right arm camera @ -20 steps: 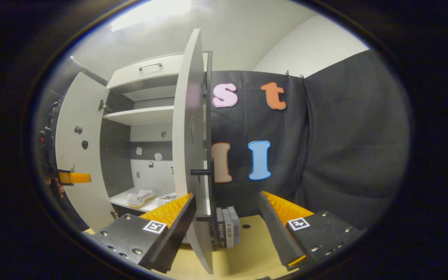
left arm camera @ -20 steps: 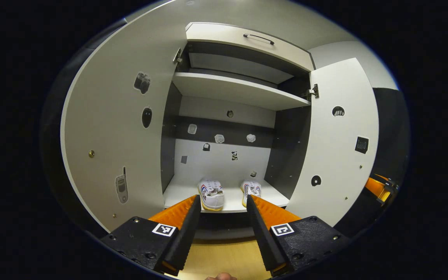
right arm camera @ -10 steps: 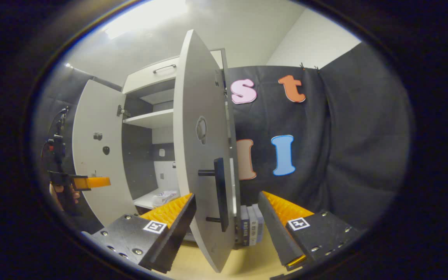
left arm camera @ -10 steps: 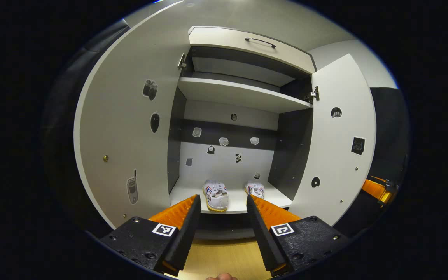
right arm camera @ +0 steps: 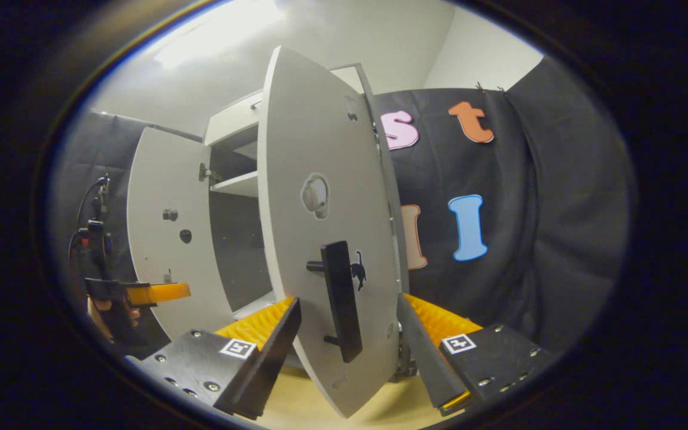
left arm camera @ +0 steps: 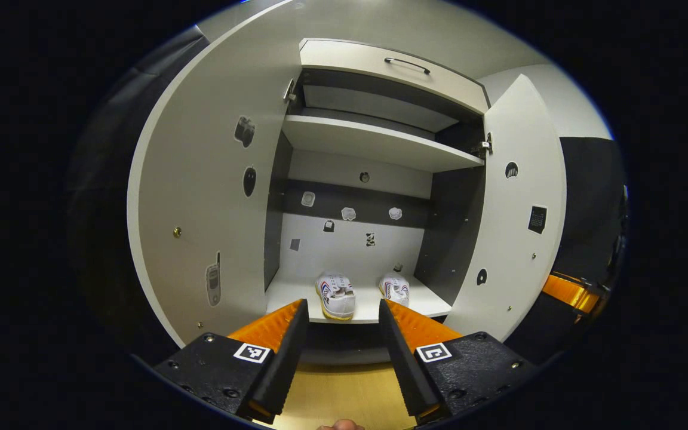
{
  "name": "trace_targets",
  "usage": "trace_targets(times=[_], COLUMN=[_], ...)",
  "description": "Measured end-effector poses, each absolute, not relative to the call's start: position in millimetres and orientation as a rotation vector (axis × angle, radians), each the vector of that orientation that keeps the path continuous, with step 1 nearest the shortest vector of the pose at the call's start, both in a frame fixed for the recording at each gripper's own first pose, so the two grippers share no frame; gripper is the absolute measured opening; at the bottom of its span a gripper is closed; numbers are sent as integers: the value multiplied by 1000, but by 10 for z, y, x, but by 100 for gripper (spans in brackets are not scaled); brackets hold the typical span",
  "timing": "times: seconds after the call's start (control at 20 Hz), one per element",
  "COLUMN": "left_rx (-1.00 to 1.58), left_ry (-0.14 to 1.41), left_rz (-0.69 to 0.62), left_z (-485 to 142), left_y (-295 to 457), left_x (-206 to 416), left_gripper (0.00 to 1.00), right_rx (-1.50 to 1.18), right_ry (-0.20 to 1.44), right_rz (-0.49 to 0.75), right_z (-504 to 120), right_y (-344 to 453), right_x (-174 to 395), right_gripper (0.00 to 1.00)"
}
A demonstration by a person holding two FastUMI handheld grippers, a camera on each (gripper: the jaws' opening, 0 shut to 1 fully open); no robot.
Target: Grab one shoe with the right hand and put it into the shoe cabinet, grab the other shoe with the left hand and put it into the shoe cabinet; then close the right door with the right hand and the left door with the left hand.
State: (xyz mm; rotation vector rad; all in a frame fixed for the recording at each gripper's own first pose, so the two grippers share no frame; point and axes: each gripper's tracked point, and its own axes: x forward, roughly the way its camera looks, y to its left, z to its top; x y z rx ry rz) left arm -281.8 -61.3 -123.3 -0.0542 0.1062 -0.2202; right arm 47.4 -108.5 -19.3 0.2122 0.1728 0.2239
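Two white shoes stand side by side on the cabinet's bottom shelf (left arm camera: 296,295): the left shoe (left arm camera: 337,294) and the right shoe (left arm camera: 395,288). My left gripper (left arm camera: 342,301) hangs open in front of the cabinet, holding nothing, with the left door (left arm camera: 200,197) wide open beside it. The right door (left arm camera: 514,215) is partly swung in. In the right gripper view, the right door (right arm camera: 326,179) and its black handle (right arm camera: 341,298) stand between the open fingers of my right gripper (right arm camera: 347,300). Whether a finger touches the door I cannot tell.
The cabinet has an upper shelf (left arm camera: 374,140) and a top drawer (left arm camera: 389,65) with a handle. My right gripper (left arm camera: 568,291) shows orange behind the right door. A hand holds my left gripper (right arm camera: 147,292) by the left door (right arm camera: 165,227). The floor (left arm camera: 344,397) is light wood.
The right door has swung further toward shut, and its outer face with the handle now fills the gap between my right fingers. The left gripper has shifted only slightly.
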Motion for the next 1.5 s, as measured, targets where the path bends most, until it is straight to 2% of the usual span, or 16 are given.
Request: trace_targets(times=[0.1, 0.15, 0.25, 0.3, 0.45, 1.5], left_rx=[-52, -54, -60, -61, -61, -51], left_ry=[105, 105, 105, 105, 92, 27], left_rz=[-213, -208, -198, -194, -186, -139], left_z=[-1234, -1238, -1239, -1239, -1204, -1050], left_y=[-579, -559, -506, -476, -402, -198], left_x=[-2810, -2801, -2805, -2815, -2836, -3234], left_gripper=[74, 74, 74, 74, 74, 74], right_rx=[222, 225, 230, 229, 212, 213], right_ry=[179, 180, 185, 186, 189, 204], right_rz=[255, 270, 289, 298, 326, 299], right_z=[-214, -220, -226, -238, -256, -367], right_y=[-933, -854, -729, -641, -436, -96], right_x=[531, 566, 661, 699, 779, 1240], right_gripper=[97, 92, 92, 97, 97, 98])
